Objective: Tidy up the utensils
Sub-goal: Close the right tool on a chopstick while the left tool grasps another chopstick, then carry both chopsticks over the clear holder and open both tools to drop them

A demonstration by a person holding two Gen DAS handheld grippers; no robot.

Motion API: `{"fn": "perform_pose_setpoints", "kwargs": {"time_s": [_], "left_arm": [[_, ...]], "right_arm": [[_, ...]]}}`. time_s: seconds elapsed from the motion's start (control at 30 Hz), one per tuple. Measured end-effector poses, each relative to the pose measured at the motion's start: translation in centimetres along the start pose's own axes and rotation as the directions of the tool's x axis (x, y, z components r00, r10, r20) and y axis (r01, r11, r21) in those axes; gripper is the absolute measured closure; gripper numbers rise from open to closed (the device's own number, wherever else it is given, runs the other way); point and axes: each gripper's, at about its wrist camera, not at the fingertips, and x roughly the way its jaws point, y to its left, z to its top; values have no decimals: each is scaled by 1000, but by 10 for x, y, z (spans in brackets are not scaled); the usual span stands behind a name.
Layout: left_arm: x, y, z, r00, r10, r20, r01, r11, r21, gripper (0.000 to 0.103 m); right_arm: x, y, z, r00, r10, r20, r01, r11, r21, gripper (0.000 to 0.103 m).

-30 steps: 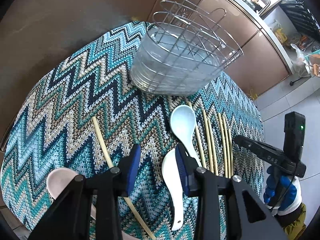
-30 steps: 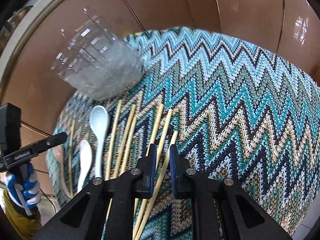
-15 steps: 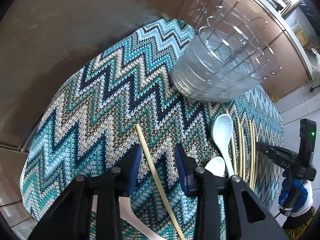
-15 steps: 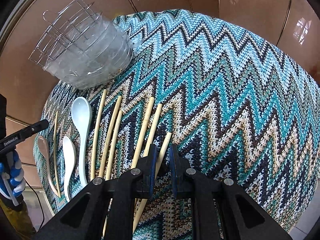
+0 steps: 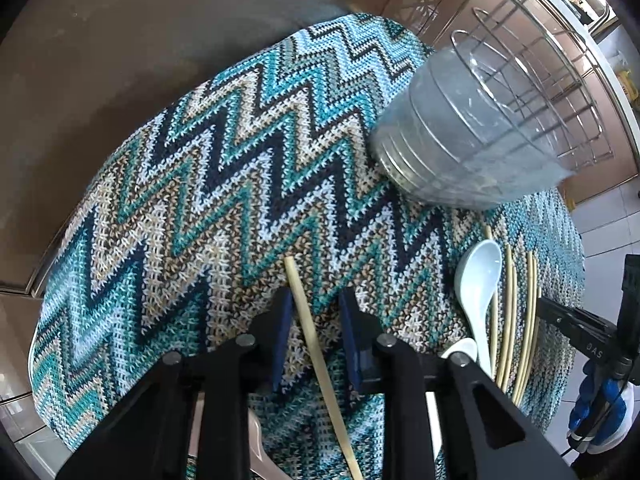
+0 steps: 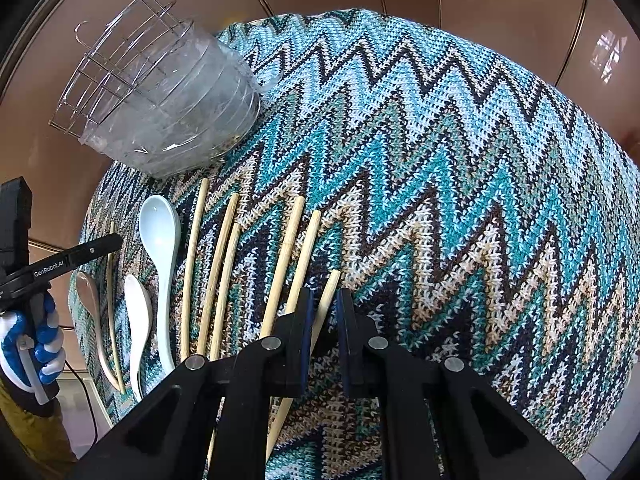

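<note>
My left gripper (image 5: 314, 312) is open, its fingers either side of a lone bamboo chopstick (image 5: 304, 312) lying on the zigzag cloth. My right gripper (image 6: 323, 310) is partly open, its fingers straddling the rightmost chopstick (image 6: 328, 292) of a row; I cannot tell if the pads touch it. Several more chopsticks (image 6: 224, 264) lie beside it. A pale blue ceramic spoon (image 6: 162, 240) and a white spoon (image 6: 138, 308) lie to their left. The wire utensil holder with a clear plastic liner (image 6: 168, 108) stands at the back; it also shows in the left wrist view (image 5: 480, 128).
A pink spoon (image 6: 86, 296) and another thin stick (image 6: 112, 304) lie at the cloth's left edge. The zigzag cloth (image 6: 440, 160) covers a round table. Brown cabinet doors (image 6: 500, 8) stand behind. The left gripper also shows in the right wrist view (image 6: 72, 258).
My left gripper has swung left, off the spoons, and come down around the lone chopstick. My right gripper has moved forward along the rightmost chopstick.
</note>
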Motion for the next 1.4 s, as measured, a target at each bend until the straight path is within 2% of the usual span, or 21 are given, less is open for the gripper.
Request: {"fn": "perform_pose_setpoints", "kwargs": {"time_s": [0.07,0.13,0.37,0.5,0.6,0.67,0.73,0.8,0.87,0.93,0.97,1.0,1.03,1.1,1.13,1.27,1.33,1.4], "left_arm": [[1,-2,0,1000,4,7,-4,1000,-16,92],[-1,1,-3,1000,3,18,-2,1000,-31,96],[-28,-1,-21,991,-73,114,75,997,-17,98],[-68,-2,-37,960,-159,231,160,987,16,98],[-101,-8,-47,931,-187,312,180,982,51,98],[-129,-13,-48,902,-204,380,188,979,78,98],[-162,-20,-44,864,-213,455,184,977,107,98],[-194,-27,-38,818,-225,530,178,974,138,98],[-222,-40,-26,756,-235,611,169,972,164,98],[-251,-51,-14,673,-249,697,172,969,180,98],[-258,-55,-10,647,-251,720,172,968,183,98],[-267,-61,-3,603,-242,760,163,970,179,98],[-269,-65,4,577,-231,783,154,973,173,98],[-271,-75,17,528,-209,823,139,977,159,98],[-268,-80,23,514,-198,834,133,980,151,98],[-248,-97,45,476,-154,866,88,988,128,98],[-235,-101,55,458,-129,880,62,992,113,98],[-218,-104,59,454,-114,884,55,994,99,98]], "right_arm": [[-2,-4,-3,1000,2,6,-2,1000,-2,93],[-7,-7,-12,1000,9,14,-9,1000,3,94],[-39,-16,-40,996,42,81,-43,999,14,96],[-72,-13,-59,985,69,158,-68,998,-13,98],[-101,-4,-74,971,87,224,-76,995,-61,98],[-127,8,-81,950,112,290,-84,991,-108,98],[-153,24,-81,926,123,357,-74,986,-150,98],[-183,46,-74,883,161,441,-75,976,-205,98],[-214,65,-66,822,197,534,-68,965,-251,98],[-239,82,-55,739,219,637,-43,959,-279,98],[-246,89,-51,702,221,677,-23,957,-289,98],[-254,96,-46,651,230,724,-8,955,-296,98],[-259,101,-40,604,236,761,-4,956,-294,98],[-262,107,-32,535,231,813,21,958,-286,98],[-261,110,-27,487,218,846,49,960,-275,98],[-244,117,-7,398,187,898,77,969,-235,98],[-238,118,4,374,169,912,91,972,-218,98],[-226,118,14,364,160,918,94,974,-207,98]]}}
